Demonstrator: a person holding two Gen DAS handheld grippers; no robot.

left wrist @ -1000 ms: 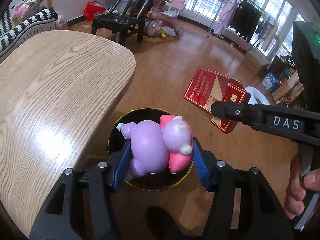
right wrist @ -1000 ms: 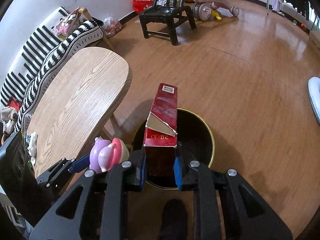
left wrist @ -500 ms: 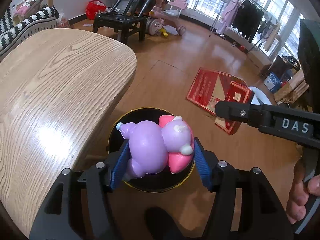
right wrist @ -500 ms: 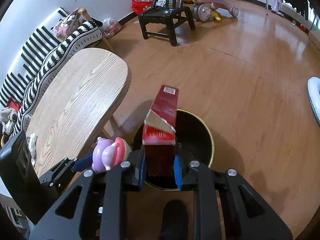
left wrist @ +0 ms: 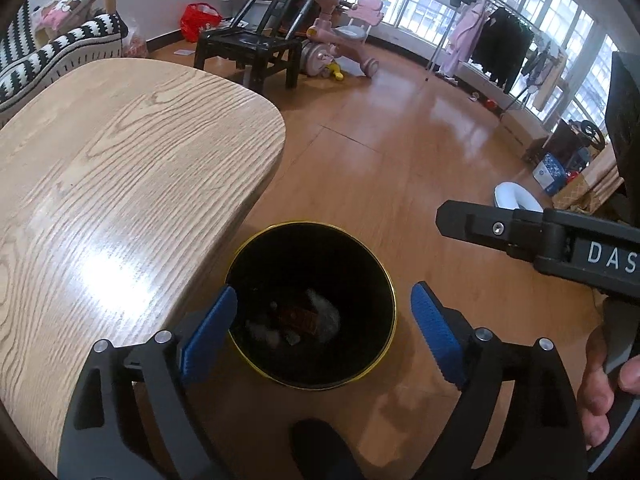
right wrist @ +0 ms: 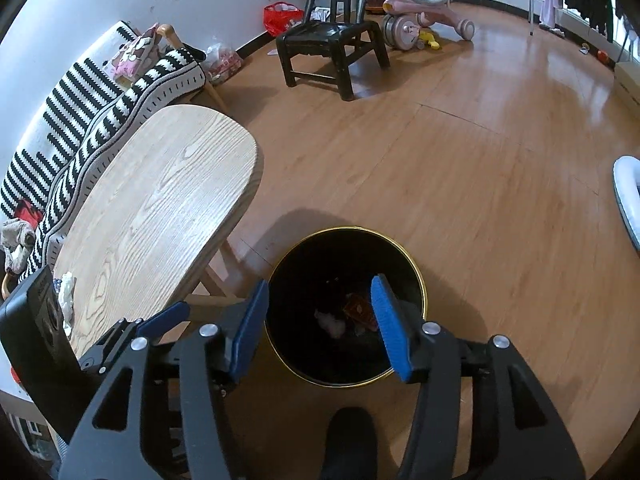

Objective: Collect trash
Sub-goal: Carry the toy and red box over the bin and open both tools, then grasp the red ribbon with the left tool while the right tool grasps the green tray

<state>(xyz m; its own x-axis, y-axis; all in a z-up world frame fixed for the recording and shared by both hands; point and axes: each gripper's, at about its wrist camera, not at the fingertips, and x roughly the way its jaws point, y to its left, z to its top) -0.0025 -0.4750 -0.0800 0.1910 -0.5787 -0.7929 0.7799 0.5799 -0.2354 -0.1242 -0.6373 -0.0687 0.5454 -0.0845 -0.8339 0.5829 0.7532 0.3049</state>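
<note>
Both grippers hung over the bin (left wrist: 311, 240), a black round can with a gold rim standing on the wooden floor (left wrist: 400, 152) just beside the counter (left wrist: 120, 180). In the left wrist view the left gripper (left wrist: 323, 328) sat at 6 o'clock, its jaws having just been opening; the blue pads (left wrist: 208, 330) stood wide apart, released, with nothing between them, only the mouth of the bin below. The right gripper (right wrist: 322, 328) in its own view had likewise just been opening and was released, its pads (right wrist: 390, 326) apart and empty above the bin (right wrist: 416, 276). From the left view its black finger (left wrist: 472, 222) reached in from 3 o'clock, and a hand (left wrist: 604, 384) gripped its handle at 4 o'clock.

The trash lay at the bottom of the bin: a red carton (right wrist: 360, 310) and pale crumpled bits (right wrist: 330, 322) beside it; the dark inside hid the rest. In the left view the carton (left wrist: 298, 316) showed as a reddish-brown slab near the middle of the bin floor.

The counter filled 9 o'clock in the left view. A black chair (right wrist: 332, 46) stood at 12 o'clock, a pink tricycle (right wrist: 420, 12) near it at 1 o'clock, a striped sofa (right wrist: 80, 112) at 10 o'clock.
</note>
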